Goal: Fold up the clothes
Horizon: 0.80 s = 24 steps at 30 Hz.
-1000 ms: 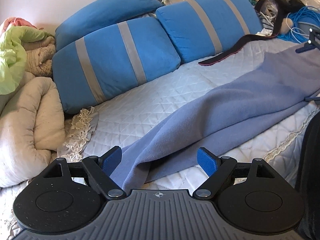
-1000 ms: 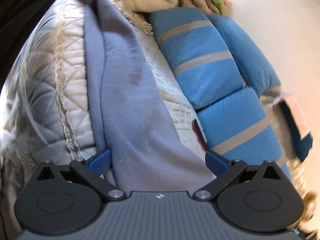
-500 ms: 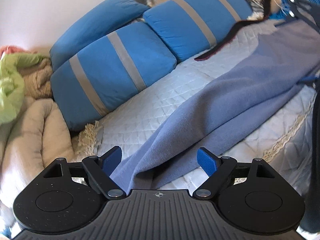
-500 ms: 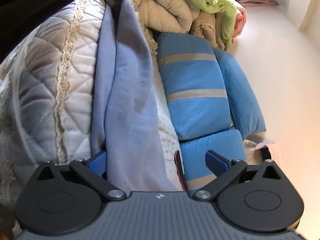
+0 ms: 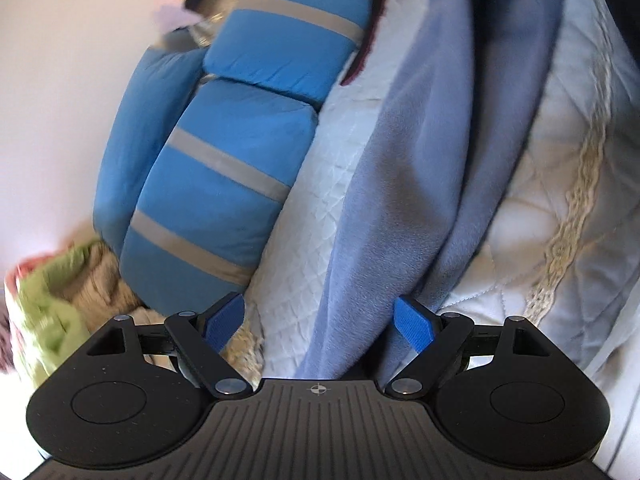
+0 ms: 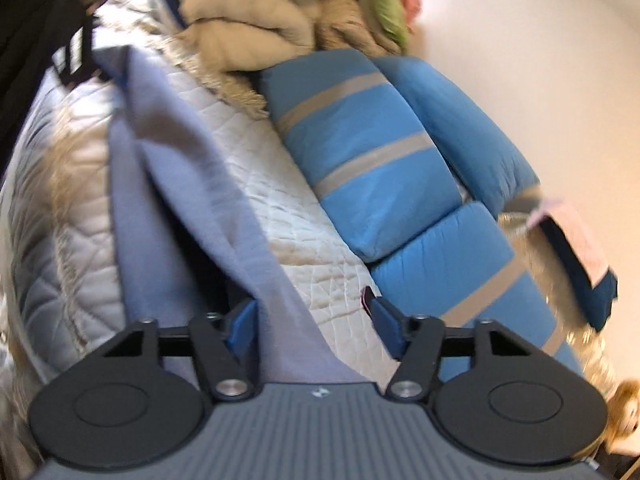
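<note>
Both tongs at the ends of a lavender garment on the bed

The left tongs [image 5: 319, 322] stand wide open with the lavender garment [image 5: 404, 184] running between the pads, unpinched; the right tongs [image 6: 314, 322] are closing, cloth between them, the left pad at its edge. The garment lies lengthwise on the white quilted bed [image 5: 320, 208], beside the blue striped pillows [image 5: 236, 168]. Since a second ago, the left view has rolled, and the right tongs have narrowed. No writing is legible.
</note>
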Tool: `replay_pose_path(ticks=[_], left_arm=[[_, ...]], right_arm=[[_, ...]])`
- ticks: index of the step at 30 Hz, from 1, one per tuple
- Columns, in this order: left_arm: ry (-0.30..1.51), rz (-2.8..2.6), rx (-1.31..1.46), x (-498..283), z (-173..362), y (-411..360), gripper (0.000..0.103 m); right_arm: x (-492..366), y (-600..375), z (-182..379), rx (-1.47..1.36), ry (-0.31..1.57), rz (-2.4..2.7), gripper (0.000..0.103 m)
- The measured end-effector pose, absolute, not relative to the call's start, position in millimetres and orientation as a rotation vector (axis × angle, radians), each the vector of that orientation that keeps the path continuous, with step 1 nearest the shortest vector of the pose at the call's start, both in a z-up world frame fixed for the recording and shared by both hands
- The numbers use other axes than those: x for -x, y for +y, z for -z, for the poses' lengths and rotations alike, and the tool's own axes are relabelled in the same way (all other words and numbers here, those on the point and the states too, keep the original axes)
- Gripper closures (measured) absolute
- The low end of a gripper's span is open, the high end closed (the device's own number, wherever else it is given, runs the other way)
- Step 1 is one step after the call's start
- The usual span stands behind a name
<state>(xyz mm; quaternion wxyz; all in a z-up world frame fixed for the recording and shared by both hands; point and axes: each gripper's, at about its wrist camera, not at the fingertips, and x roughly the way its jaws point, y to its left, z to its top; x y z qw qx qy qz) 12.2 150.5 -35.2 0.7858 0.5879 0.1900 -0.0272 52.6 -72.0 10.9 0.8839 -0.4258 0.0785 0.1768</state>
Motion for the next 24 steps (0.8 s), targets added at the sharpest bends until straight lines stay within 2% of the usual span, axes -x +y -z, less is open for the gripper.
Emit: replay_pose_path(ticks=[1,3,5,6,9,11,13,16,20,24], left_arm=[[0.404,0.070,-1.285,-12.7,36.4,149.6,0.022],[0.401,0.075,-1.308,-13.4,36.9,149.3,0.033],[0.411,0.082,-1.342,-14.2,38.6,149.6,0.052],[0.421,0.093,-1.351,-14.2,38.7,150.3,0.057],[0.437,0.120,-1.379,-13.2,40.3,153.5,0.064],[0.444,0.143,-1.376,-11.3,39.7,156.7,0.078],[0.458,0.160,-1.366,-9.9,39.0,160.7,0.083],[0.490,0.159,-1.338,-8.1,36.1,170.1,0.088],[0.533,0.127,-1.237,-9.5,25.9,185.0,0.088],[0.581,0.066,-1.011,-15.0,4.1,206.4,0.081]], right_arm=[[-54.4,-73.9,-14.0,0.868,0.170,-0.365,0.039],[-57.6,-76.6,-19.1,0.833,0.193,-0.370,0.044],[-58.4,-80.1,-21.9,0.812,0.207,-0.374,0.045],[-58.4,-81.1,-23.2,0.802,0.212,-0.376,0.045],[-57.8,-84.2,-26.6,0.777,0.227,-0.389,0.045],[-57.1,-86.4,-28.9,0.764,0.237,-0.398,0.044],[-55.1,-88.2,-28.9,0.774,0.250,-0.432,0.044],[-48.7,-88.8,-25.6,0.800,0.269,-0.506,0.043],[-37.3,-81.5,-9.3,0.872,0.287,-0.576,0.042],[-34.7,-76.8,0.5,0.910,0.293,-0.594,0.037]])
